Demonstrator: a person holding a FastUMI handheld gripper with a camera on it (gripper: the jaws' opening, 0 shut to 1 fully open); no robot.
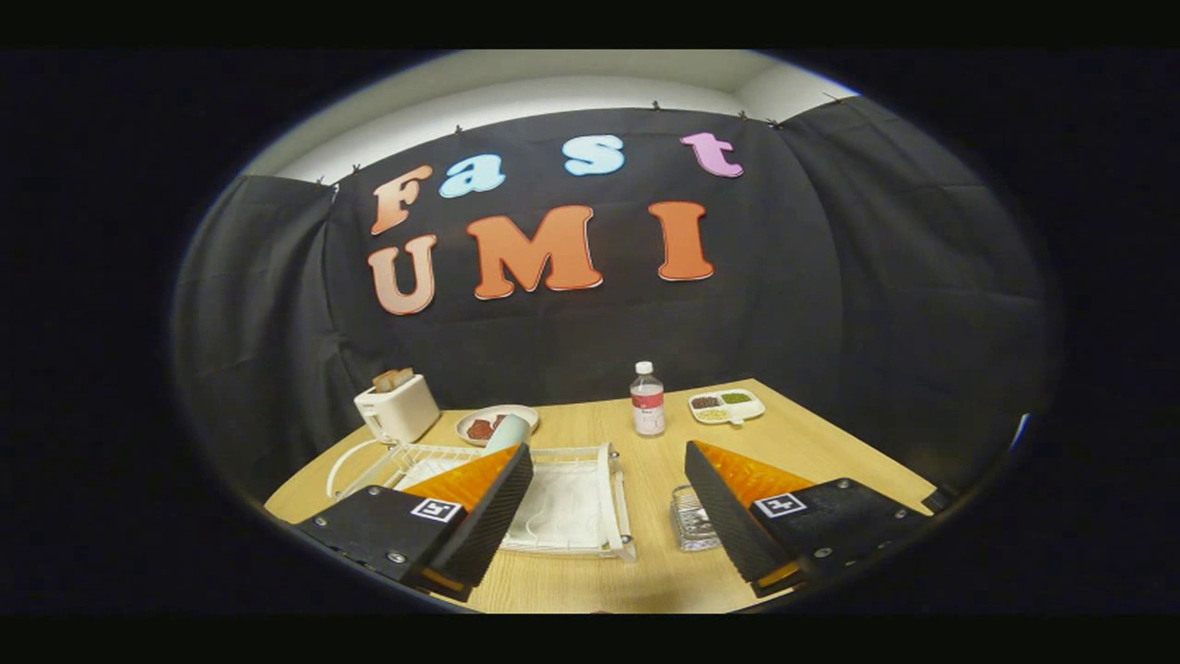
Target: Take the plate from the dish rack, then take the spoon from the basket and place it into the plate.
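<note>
Dish rack: white wire frame on wooden table, lower centre of frame, partly behind left finger; plate inside not discernible. Gripper: fingers spread wide, holding nothing. Small clear basket beside right finger. Toaster left of centre. Bottle, divided tray further back.
</note>
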